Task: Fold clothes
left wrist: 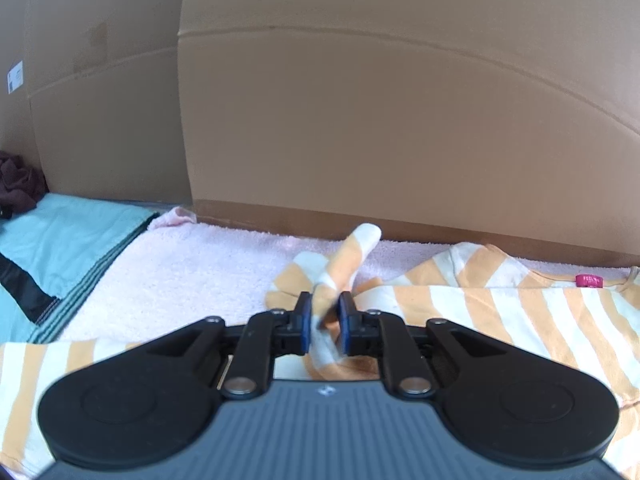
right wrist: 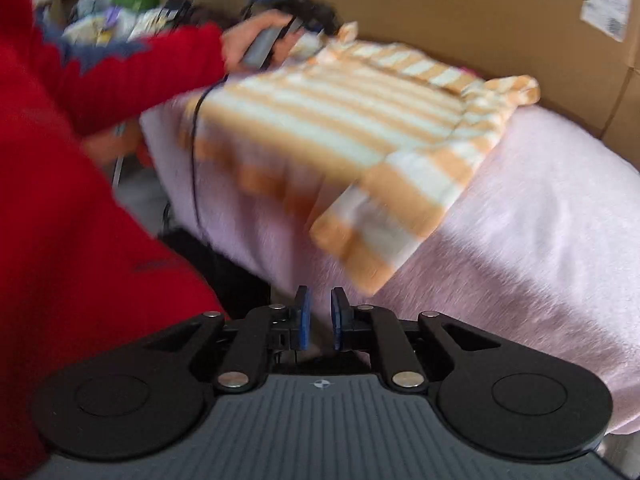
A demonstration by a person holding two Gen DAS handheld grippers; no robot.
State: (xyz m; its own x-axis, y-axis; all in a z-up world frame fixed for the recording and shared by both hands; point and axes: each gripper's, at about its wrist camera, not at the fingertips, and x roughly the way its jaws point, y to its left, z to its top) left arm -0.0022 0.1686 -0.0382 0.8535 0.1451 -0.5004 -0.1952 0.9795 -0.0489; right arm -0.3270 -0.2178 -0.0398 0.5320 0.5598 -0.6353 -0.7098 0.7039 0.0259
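left gripper point(left wrist: 325, 314) pinching sleeve point(left wrist: 348, 256) of striped shirt point(right wrist: 340, 120), likely to fold it inward | shirt spread on pink towel point(right wrist: 540, 220), flat for folding | right gripper point(right wrist: 320, 316) jaws narrowly apart, empty, off hem

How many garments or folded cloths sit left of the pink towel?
2: a teal cloth against the pink towel's left edge, a dark maroon bundle behind it by the cardboard. More may lie out of frame.
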